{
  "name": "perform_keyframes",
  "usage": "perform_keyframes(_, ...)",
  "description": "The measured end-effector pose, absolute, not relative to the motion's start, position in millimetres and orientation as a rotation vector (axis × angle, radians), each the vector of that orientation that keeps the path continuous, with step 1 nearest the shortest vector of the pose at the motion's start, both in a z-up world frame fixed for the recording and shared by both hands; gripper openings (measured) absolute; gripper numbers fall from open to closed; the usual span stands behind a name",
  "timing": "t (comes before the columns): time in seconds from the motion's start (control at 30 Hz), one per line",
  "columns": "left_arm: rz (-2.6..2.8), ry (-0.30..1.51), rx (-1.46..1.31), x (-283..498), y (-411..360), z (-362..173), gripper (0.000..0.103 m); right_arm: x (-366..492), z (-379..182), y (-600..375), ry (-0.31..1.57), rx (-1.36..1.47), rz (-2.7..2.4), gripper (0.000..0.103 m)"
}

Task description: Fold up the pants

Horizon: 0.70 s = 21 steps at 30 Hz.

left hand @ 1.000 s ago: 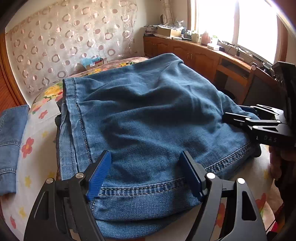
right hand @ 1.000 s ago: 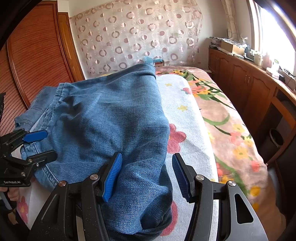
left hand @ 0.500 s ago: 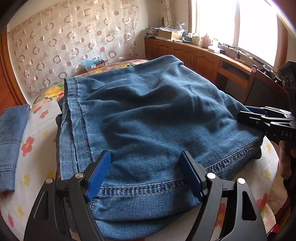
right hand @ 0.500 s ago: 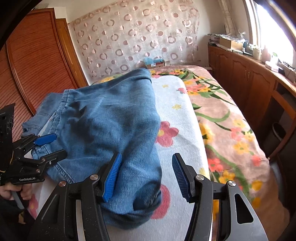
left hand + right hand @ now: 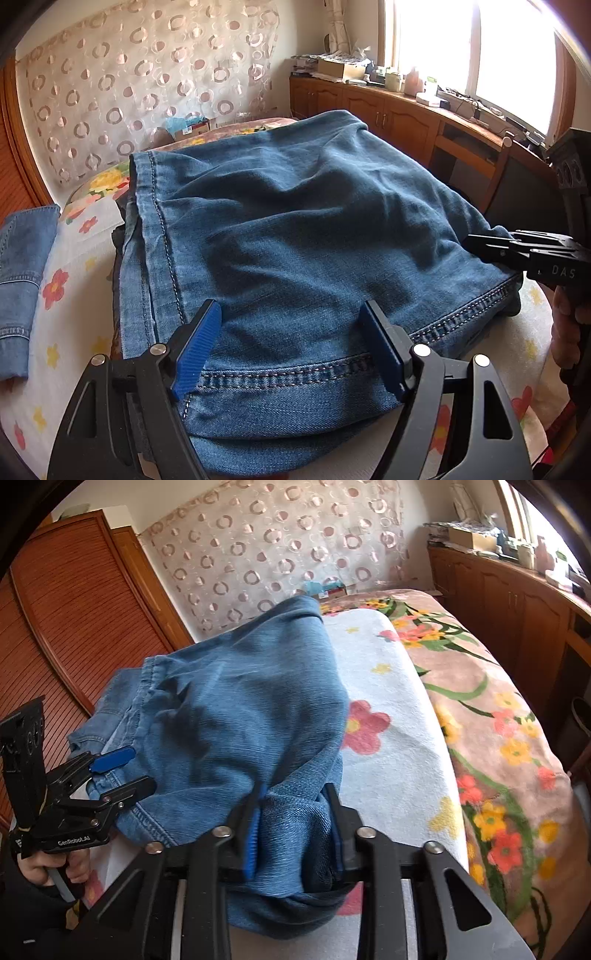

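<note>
Blue jeans [image 5: 295, 229] lie folded in a thick stack on the white flowered towel [image 5: 388, 720]. My left gripper [image 5: 288, 350] is open, its blue pads straddling the stitched near hem without squeezing it. From the right wrist view it [image 5: 118, 773] sits at the jeans' [image 5: 240, 709] left edge, held by a hand. My right gripper [image 5: 295, 834] is closing, and its pads press a bunched fold of denim at the near right corner. In the left wrist view its black tips [image 5: 476, 245] reach into the stack's right side.
Another denim piece [image 5: 22, 277] lies at the far left of the bed. A floral blanket [image 5: 498, 738] covers the bed's right side. Wooden cabinets [image 5: 388, 118] and a chair [image 5: 517, 192] stand to the right, a slatted wardrobe [image 5: 55, 627] to the left.
My right gripper's jaws have narrowed from wide apart to pinching the denim fold, and that gripper has tilted a little. The left gripper has stayed put and open.
</note>
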State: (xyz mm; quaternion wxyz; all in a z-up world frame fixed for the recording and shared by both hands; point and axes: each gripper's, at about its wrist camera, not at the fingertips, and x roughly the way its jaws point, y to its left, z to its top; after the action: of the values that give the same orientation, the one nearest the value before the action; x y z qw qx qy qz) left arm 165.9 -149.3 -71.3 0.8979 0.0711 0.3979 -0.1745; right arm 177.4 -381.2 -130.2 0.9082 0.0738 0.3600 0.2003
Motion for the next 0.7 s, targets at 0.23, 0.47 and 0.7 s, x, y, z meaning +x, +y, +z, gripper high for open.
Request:
perform_keyframes(0.23, -0.337, 0.822, 0.099, 162.7, -120.9, -61.5, 0.078, 163.0, -107.2, -379.9, 0.651, 0.168, 0.435, 0.012)
perform_keyframes(0.47, -0.280, 0.809, 0.050, 153.9, -78.4, -51.0, 0.078, 159.4, -69.2, -355.8, 0.558, 0.133, 0.458, 0.011)
perform_keyframes(0.7, -0.215, 0.741, 0.008, 140.7, -35.4, -26.7, 0.078, 159.7, -42.8, -300.3, 0.496, 0.076, 0.559, 0.011)
